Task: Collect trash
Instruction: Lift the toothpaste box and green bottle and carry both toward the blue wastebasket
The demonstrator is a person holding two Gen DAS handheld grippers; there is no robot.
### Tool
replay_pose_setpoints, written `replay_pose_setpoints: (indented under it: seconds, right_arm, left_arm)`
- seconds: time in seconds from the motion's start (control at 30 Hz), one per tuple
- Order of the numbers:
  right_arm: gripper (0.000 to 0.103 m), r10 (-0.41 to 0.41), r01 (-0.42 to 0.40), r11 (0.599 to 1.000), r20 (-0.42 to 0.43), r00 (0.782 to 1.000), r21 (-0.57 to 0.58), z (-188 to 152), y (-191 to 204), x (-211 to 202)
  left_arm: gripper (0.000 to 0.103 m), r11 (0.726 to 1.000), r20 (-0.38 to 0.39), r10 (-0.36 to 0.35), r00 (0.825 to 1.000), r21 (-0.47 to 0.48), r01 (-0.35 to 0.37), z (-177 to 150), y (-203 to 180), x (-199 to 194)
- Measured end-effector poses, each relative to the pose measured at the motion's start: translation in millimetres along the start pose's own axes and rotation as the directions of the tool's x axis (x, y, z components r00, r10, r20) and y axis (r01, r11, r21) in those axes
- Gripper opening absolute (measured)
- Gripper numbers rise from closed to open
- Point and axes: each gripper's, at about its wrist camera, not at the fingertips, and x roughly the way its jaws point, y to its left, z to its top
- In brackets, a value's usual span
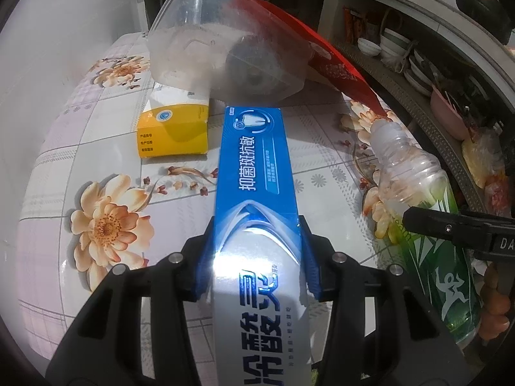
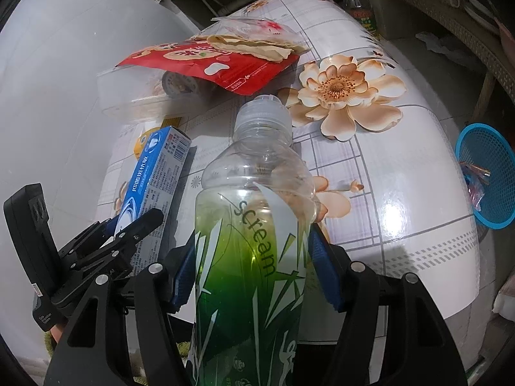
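My left gripper (image 1: 254,257) is shut on a blue toothpaste box (image 1: 254,167), held above the floral table (image 1: 96,167). The box also shows in the right wrist view (image 2: 154,180). My right gripper (image 2: 251,270) is shut on an empty green-labelled plastic bottle (image 2: 254,225), which shows at the right of the left wrist view (image 1: 418,193). A yellow box (image 1: 173,132), a clear plastic container (image 1: 219,48) and a red snack bag (image 2: 212,64) lie on the table ahead.
A blue basket (image 2: 486,173) with wrappers stands on the floor right of the table. Shelves with bowls (image 1: 386,45) stand behind. An oil bottle (image 2: 357,6) stands past the table's far end.
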Motion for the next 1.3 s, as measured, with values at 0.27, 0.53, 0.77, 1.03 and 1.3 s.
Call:
replay_pose_setpoints:
  seconds: [0.27,0.53,0.77,1.03,1.3]
  right_arm:
    - [0.063,0.012,-0.012,1.000,-0.002,1.000,0.001,-1.6,0.8,-2.0]
    - [0.063,0.009,-0.009,1.000,0.005,1.000,0.011,-4.2,0.6,-6.8]
    - [0.062,0.036,-0.037,0.998,0.014,0.999,0.048,-7.8,-7.3,-12.5]
    - [0.062,0.099,-0.104,0.990,0.058,0.993,0.091,-11.0,-25.1,-32.3]
    - [0.062,0.119,-0.144,0.972,0.143,0.983,0.184,-18.4,-68.9,-67.7]
  left_arm:
    - [0.044,1.000,0.013,-0.024,1.000,-0.005,0.024,-4.8,0.7,-9.8]
    - [0.044,0.996,0.029,-0.086,0.996,-0.002,0.086,-18.9,7.1,-23.2]
    - [0.044,0.988,0.023,-0.149,0.989,0.041,0.147,-29.6,0.8,-33.3]
    - [0.044,0.975,0.043,-0.207,0.977,0.085,0.203,-17.4,-26.9,-45.9]
    - [0.044,0.944,0.033,-0.287,0.957,0.180,0.277,8.5,-79.6,-44.7]
